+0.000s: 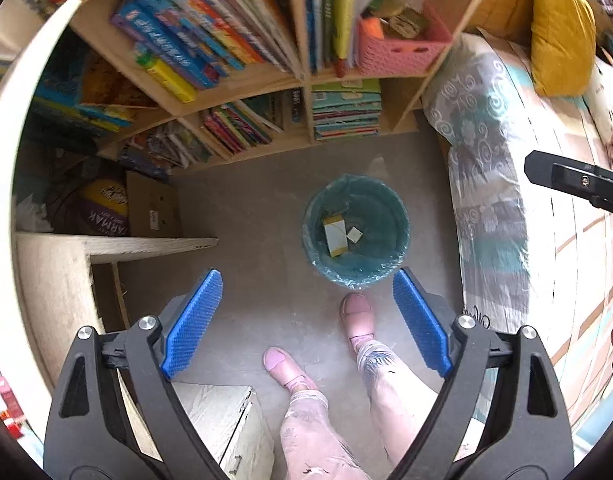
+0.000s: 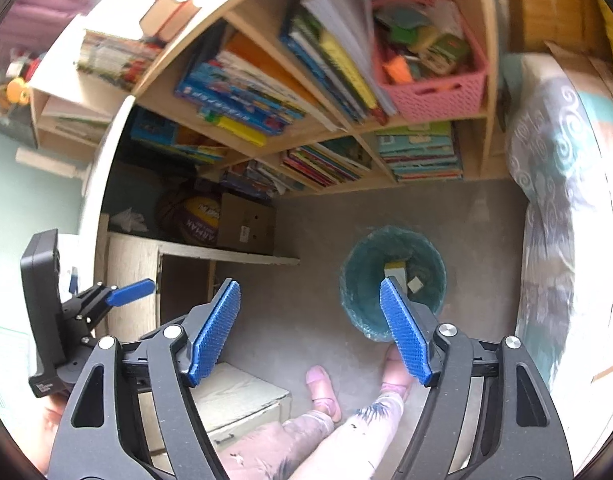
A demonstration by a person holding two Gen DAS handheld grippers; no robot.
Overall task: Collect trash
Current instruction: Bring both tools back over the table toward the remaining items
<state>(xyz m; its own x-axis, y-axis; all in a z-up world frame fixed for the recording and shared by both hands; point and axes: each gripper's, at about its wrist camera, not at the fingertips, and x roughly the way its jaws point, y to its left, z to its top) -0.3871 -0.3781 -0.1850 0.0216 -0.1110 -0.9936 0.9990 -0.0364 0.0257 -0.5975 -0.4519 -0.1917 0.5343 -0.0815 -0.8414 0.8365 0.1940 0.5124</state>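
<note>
A round bin with a teal bag liner [image 1: 356, 230] stands on the grey floor below both grippers. Inside it lie a yellow-and-white carton [image 1: 333, 236] and a small white scrap [image 1: 353, 234]. My left gripper [image 1: 306, 322] points straight down, high above the floor, open with nothing between its blue pads. My right gripper [image 2: 310, 330] is open and empty too, tilted toward the bin [image 2: 392, 280], where the carton [image 2: 396, 272] shows. The left gripper [image 2: 126, 294] appears at the left edge of the right wrist view. The right gripper's black body [image 1: 574, 182] shows at the right edge of the left wrist view.
A wooden bookshelf [image 1: 266, 92] full of books and a pink basket [image 1: 402, 52] stands behind the bin. A bed with a patterned cover [image 1: 490, 184] runs along the right. A low wooden unit [image 1: 210, 412], a cardboard box [image 1: 152, 210] and a ball [image 1: 102, 208] are left. A person's legs in pink shoes [image 1: 356, 318] stand beside the bin.
</note>
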